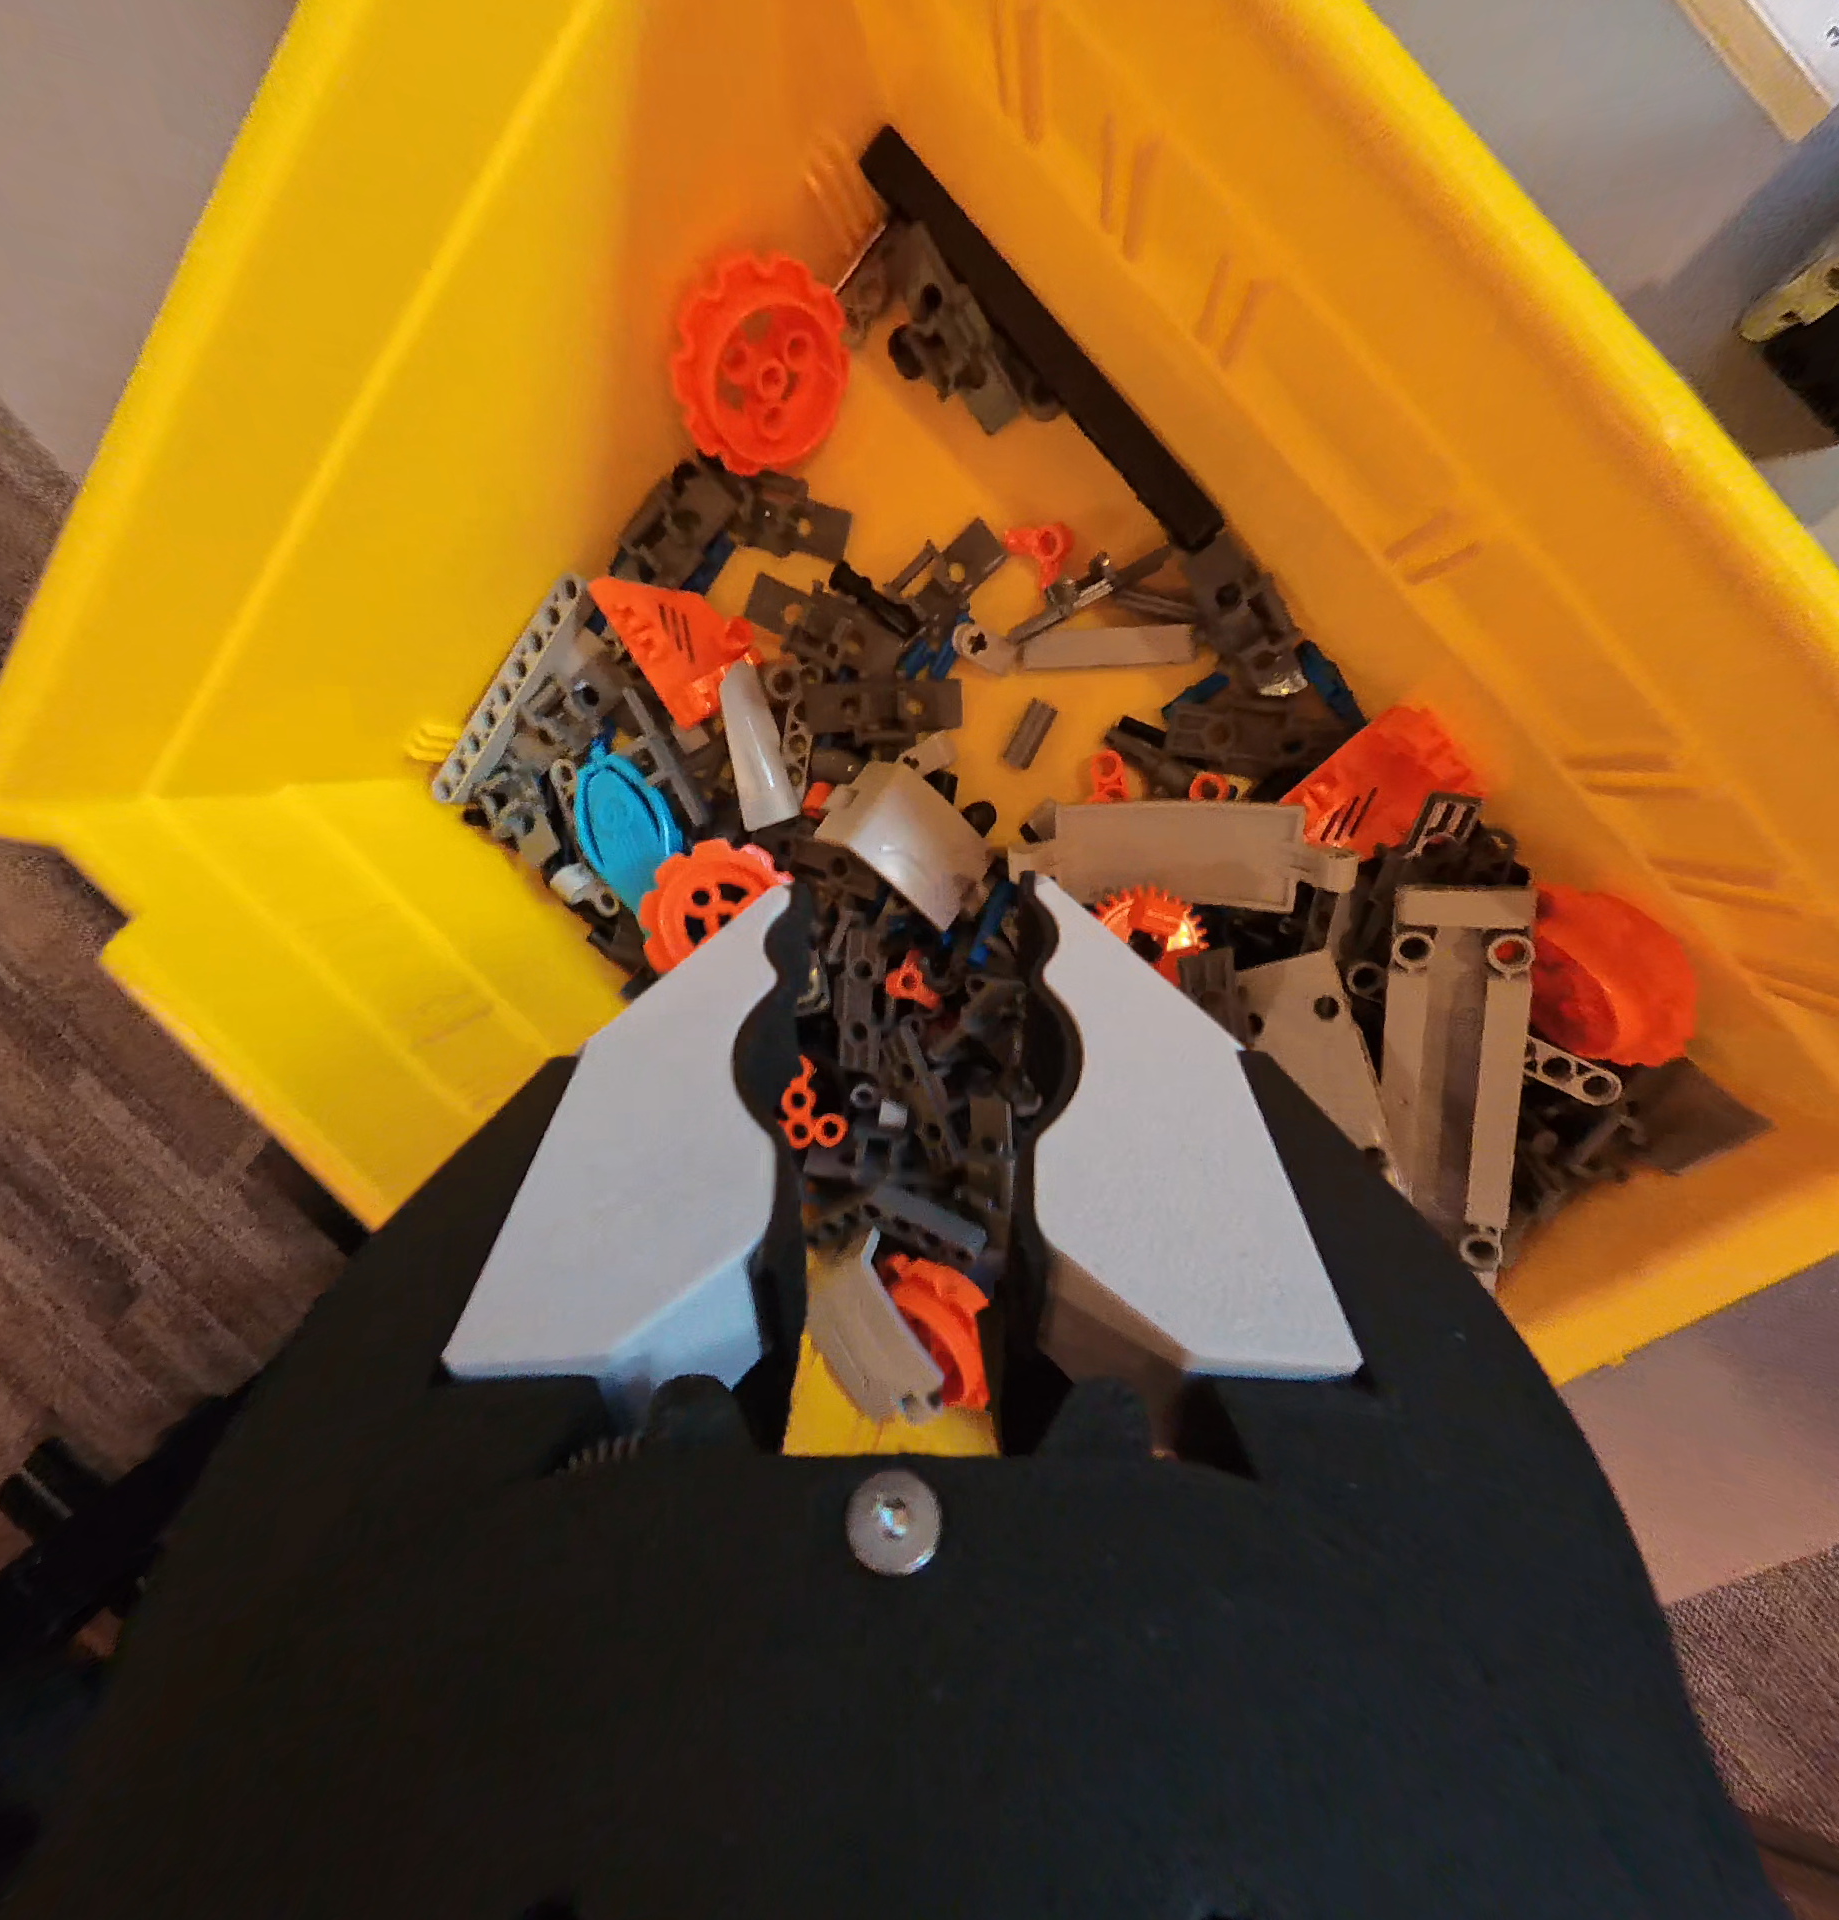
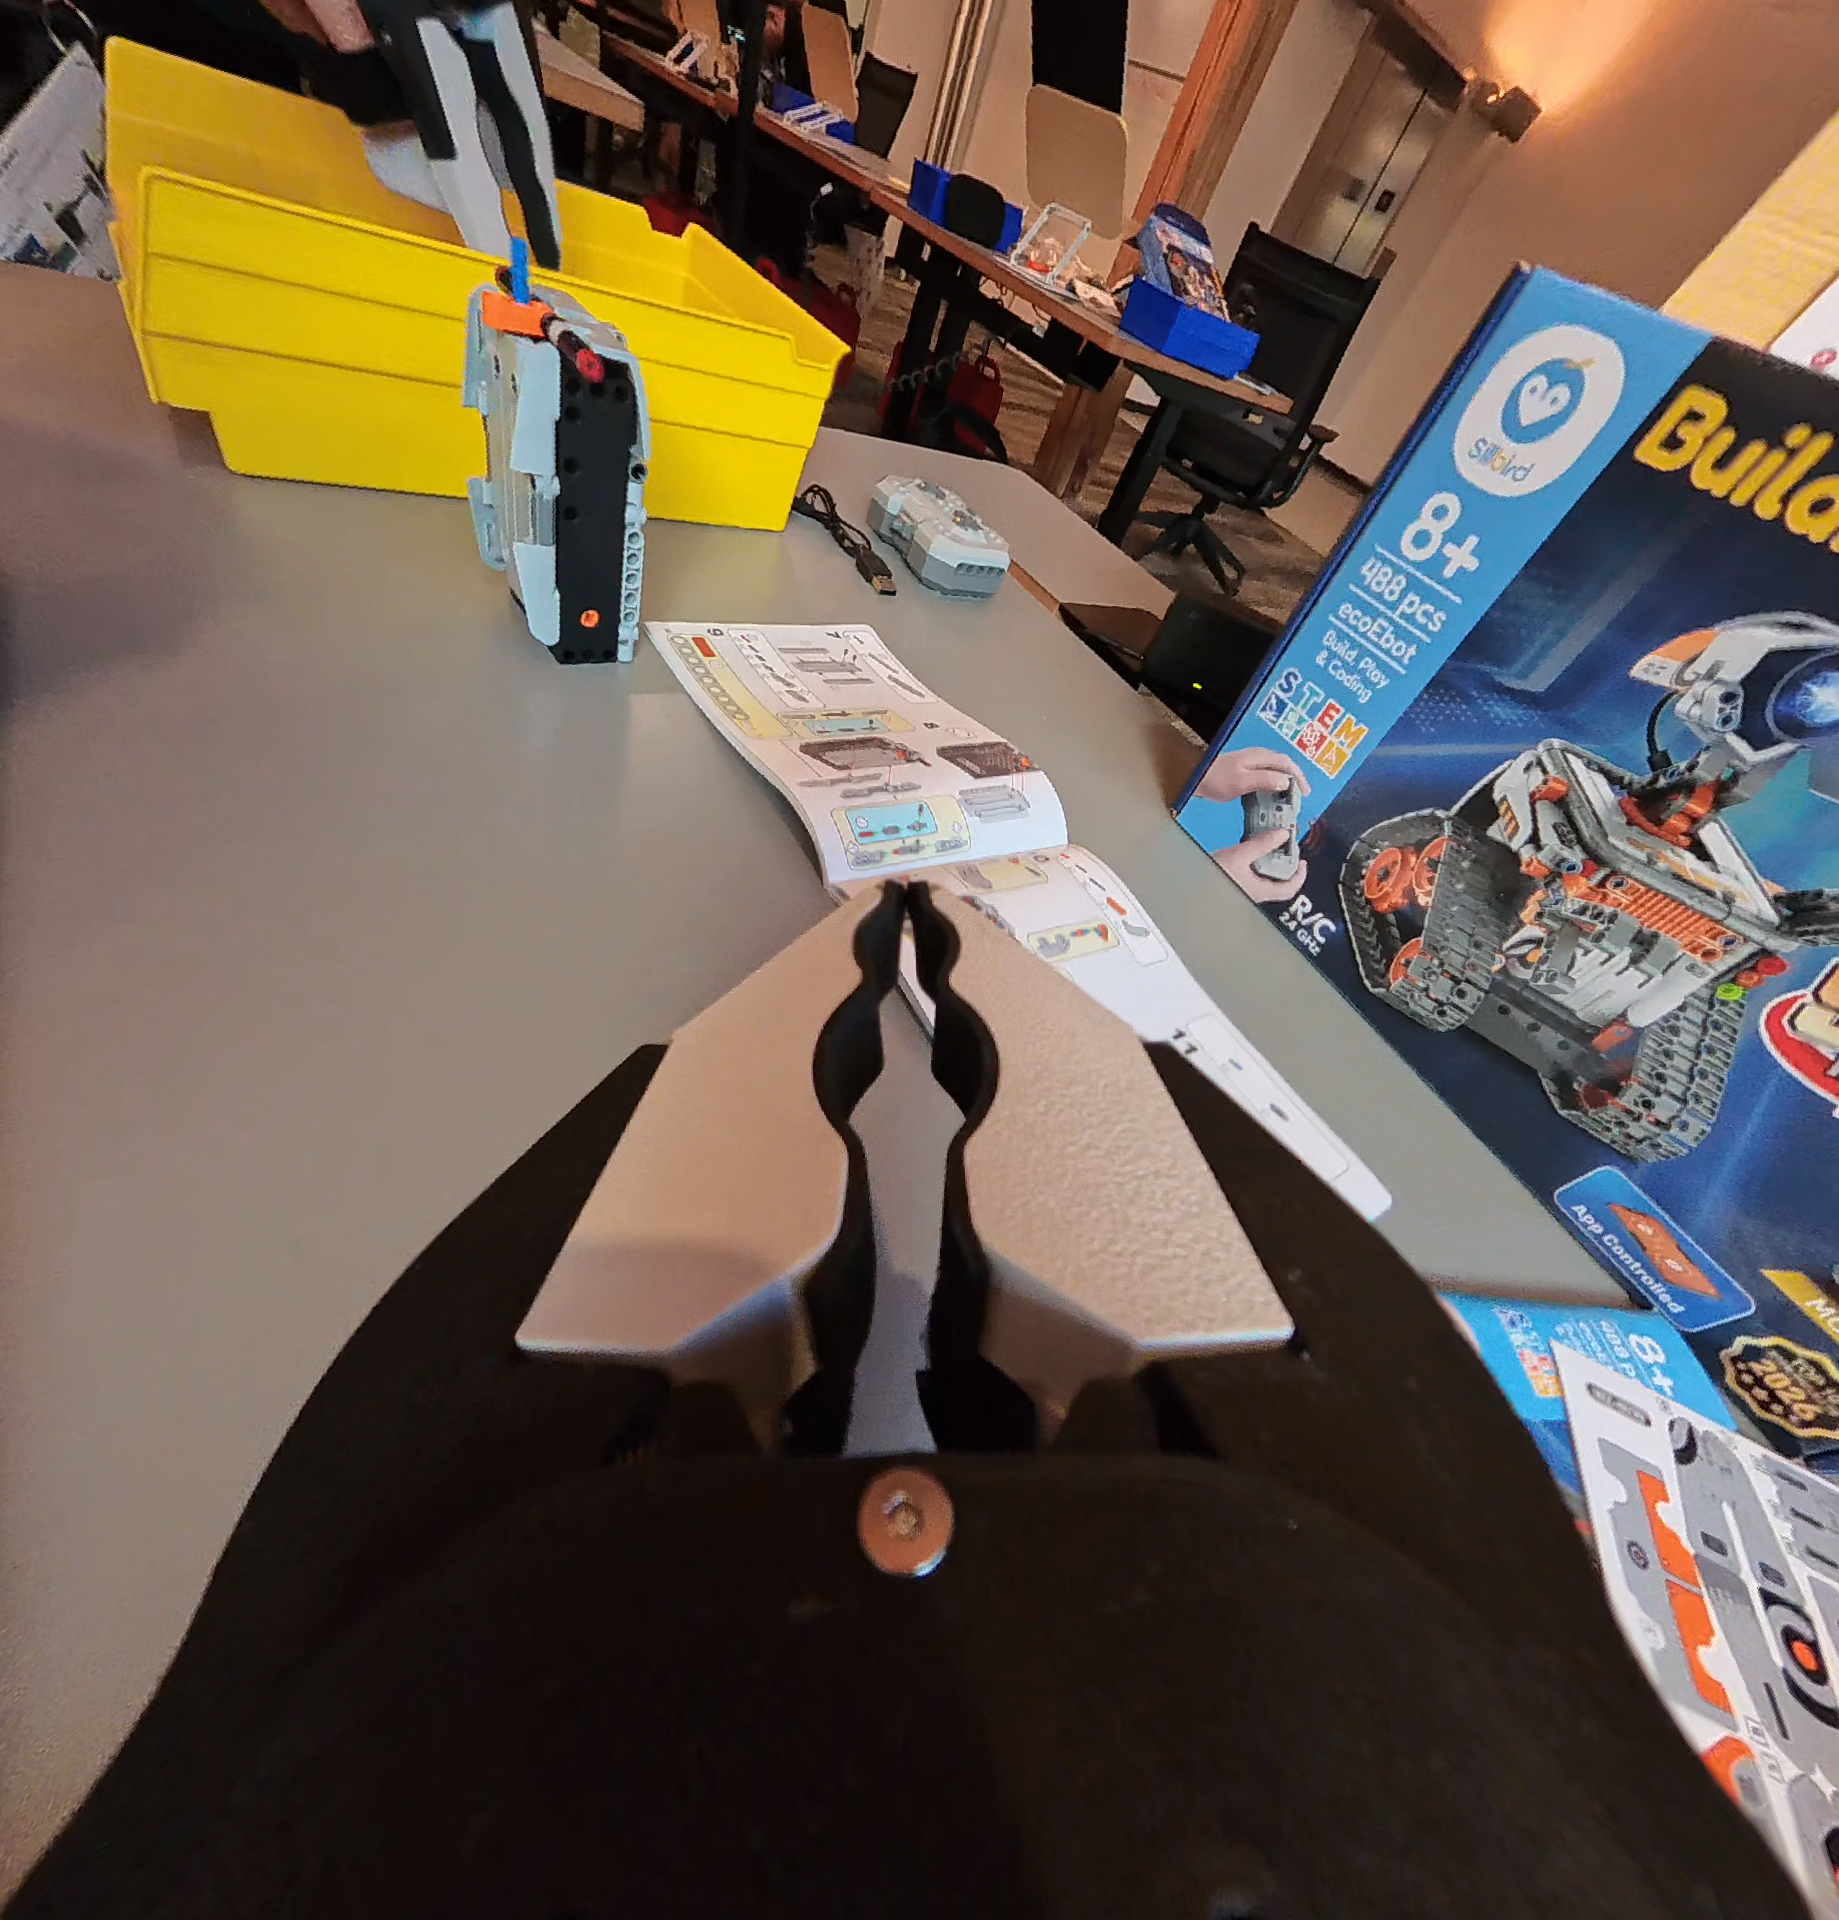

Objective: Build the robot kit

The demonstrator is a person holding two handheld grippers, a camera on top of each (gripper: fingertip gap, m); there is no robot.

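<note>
My left gripper [image 1: 910, 891] is open and empty, pointing down into a yellow bin [image 1: 375, 436]. Its tips hover just above a heap of grey, black and orange building parts [image 1: 915, 1049], nearest a curved grey panel [image 1: 899, 847]. An orange gear wheel [image 1: 759, 364] lies at the bin's far end. My right gripper [image 2: 904, 889] is shut and empty, low over the grey table [image 2: 323, 883], its tips at the edge of an open instruction booklet [image 2: 873, 748]. A partly built black and grey block assembly [image 2: 572, 478] stands upright in front of the bin [image 2: 375, 312]. The left gripper also shows in the right wrist view [image 2: 479, 135], above the bin.
A large blue toy box [image 2: 1580, 810] stands along the right side. A sticker sheet [image 2: 1746, 1621] lies at the lower right. A grey remote unit [image 2: 936, 535] and a black cable [image 2: 853, 540] lie behind the booklet. Other tables and chairs stand in the background. There is about 45 centimeters between the tips of the two grippers. To the orange gear wheel [image 1: 759, 364]: left tips about 11 centimeters, right tips about 45 centimeters.
</note>
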